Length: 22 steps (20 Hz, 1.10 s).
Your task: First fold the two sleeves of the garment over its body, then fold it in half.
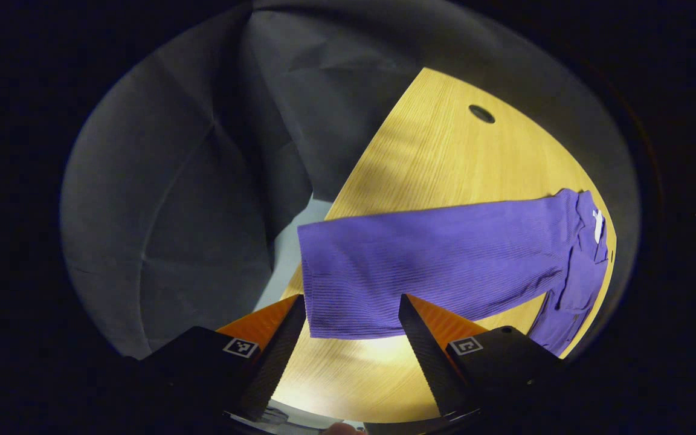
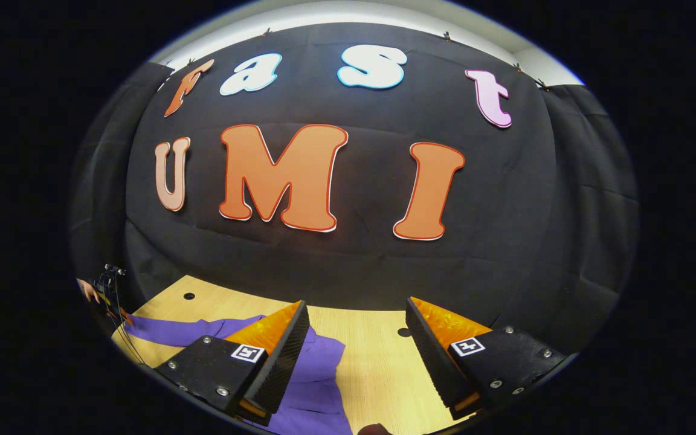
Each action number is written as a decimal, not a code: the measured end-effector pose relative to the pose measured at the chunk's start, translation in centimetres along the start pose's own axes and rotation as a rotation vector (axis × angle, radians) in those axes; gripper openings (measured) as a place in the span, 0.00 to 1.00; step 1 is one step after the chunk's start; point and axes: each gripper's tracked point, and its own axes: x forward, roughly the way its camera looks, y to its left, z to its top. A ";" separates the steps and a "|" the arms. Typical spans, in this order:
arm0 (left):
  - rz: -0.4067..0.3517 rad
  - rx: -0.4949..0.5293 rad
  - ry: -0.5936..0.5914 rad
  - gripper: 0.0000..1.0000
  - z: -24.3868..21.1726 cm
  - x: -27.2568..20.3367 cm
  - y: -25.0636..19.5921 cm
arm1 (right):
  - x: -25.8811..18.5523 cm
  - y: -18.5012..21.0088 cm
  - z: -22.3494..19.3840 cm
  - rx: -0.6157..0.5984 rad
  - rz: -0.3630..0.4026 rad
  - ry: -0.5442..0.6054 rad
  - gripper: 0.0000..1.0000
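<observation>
Garment, purple and ribbed, lies flat across the wooden worktop in the left gripper view; left gripper hovers over its near hem, jaws apart. Right gripper view: right gripper jaws apart, garment beneath its left finger.

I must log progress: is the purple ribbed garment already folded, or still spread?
Spread, at least partly: the purple ribbed garment has one long part lying flat and extended across the wooden table. The rest cannot be judged.
</observation>
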 end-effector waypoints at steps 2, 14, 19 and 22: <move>0.014 0.002 0.019 0.98 -0.1 1.7 1.3 | -0.2 0.2 -0.3 -0.001 -0.009 0.020 0.96; -0.044 0.024 0.074 0.48 0.8 2.3 0.4 | -2.8 2.3 -2.3 0.045 -0.051 0.083 0.96; -0.078 0.020 0.060 0.05 1.2 1.1 -1.2 | -3.5 1.7 -3.2 0.035 -0.057 0.100 0.96; -0.103 0.060 -0.020 0.03 2.3 -2.8 -2.8 | -3.0 0.3 -2.9 0.038 -0.046 0.087 0.96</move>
